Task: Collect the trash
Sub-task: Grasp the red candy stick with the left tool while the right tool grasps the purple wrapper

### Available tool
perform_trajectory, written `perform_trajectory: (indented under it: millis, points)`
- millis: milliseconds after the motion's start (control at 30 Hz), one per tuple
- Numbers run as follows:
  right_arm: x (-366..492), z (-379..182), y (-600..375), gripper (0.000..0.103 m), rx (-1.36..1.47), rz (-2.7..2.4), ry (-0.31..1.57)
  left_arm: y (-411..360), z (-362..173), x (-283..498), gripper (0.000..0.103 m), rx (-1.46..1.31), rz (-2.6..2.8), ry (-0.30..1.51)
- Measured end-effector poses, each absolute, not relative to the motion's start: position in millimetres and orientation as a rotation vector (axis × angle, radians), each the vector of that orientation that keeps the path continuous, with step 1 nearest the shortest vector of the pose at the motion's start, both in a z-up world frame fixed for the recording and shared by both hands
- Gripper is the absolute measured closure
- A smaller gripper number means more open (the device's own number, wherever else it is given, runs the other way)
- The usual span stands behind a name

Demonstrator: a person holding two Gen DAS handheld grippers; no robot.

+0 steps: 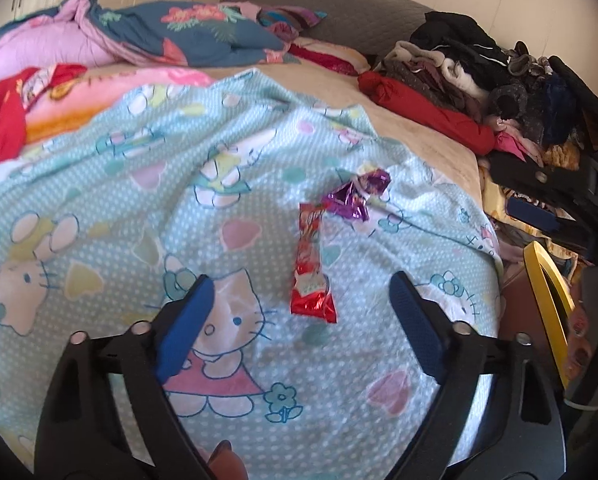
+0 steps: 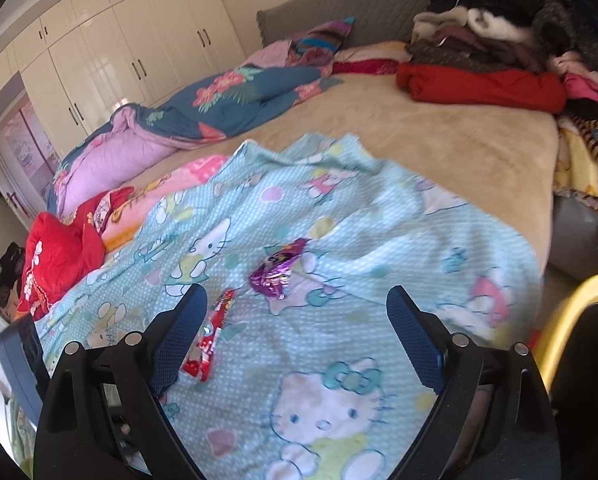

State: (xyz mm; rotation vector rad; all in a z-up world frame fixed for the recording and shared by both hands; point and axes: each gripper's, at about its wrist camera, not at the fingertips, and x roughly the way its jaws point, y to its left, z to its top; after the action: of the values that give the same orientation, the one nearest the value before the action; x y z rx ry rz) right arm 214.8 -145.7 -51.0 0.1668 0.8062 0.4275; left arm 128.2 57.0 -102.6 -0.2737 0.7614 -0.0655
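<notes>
A long red snack wrapper (image 1: 312,272) lies on the light-blue cartoon-cat blanket (image 1: 139,208), with a crumpled purple foil wrapper (image 1: 353,196) just beyond it. My left gripper (image 1: 301,280) is open above the blanket, and the red wrapper's near end lies between its blue pads without touching them. In the right wrist view the purple wrapper (image 2: 277,268) sits ahead of my right gripper (image 2: 297,292), which is open and holds nothing. The red wrapper (image 2: 211,336) lies beside its left finger (image 2: 179,336), partly hidden by it.
A folded floral quilt (image 2: 203,120) and red cloth (image 2: 59,252) lie on the bed's left. A heap of clothes (image 1: 479,80) fills the far right side. A yellow-rimmed bin (image 1: 551,300) stands off the bed's right edge. White wardrobes (image 2: 111,48) line the far wall.
</notes>
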Motion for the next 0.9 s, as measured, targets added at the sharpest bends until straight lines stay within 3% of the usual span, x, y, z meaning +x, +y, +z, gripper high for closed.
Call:
perform_trajectory:
  millis: [233, 500, 600, 733, 900]
  points:
    - [242, -75, -107, 0.015, 0.169, 0.448, 0.852, 52, -121, 137, 0.046, -0.325, -0.112, 0.789]
    - [277, -107, -84, 0.03, 0.235, 0.426, 0.927, 51, -143, 148, 0.06, -0.363, -0.114, 0.827]
    - [289, -120, -81, 0.041, 0.288, 0.406, 0.957, 52, -148, 150, 0.062, -0.372, -0.117, 0.829]
    - [297, -128, -82, 0.078, 0.34, 0.398, 0.969, 53, -151, 150, 0.064, -0.381, -0.117, 0.826]
    - [283, -117, -91, 0.079, 0.321, 0.417, 0.909, 63, -153, 150, 0.082, -0.423, -0.099, 0.825]
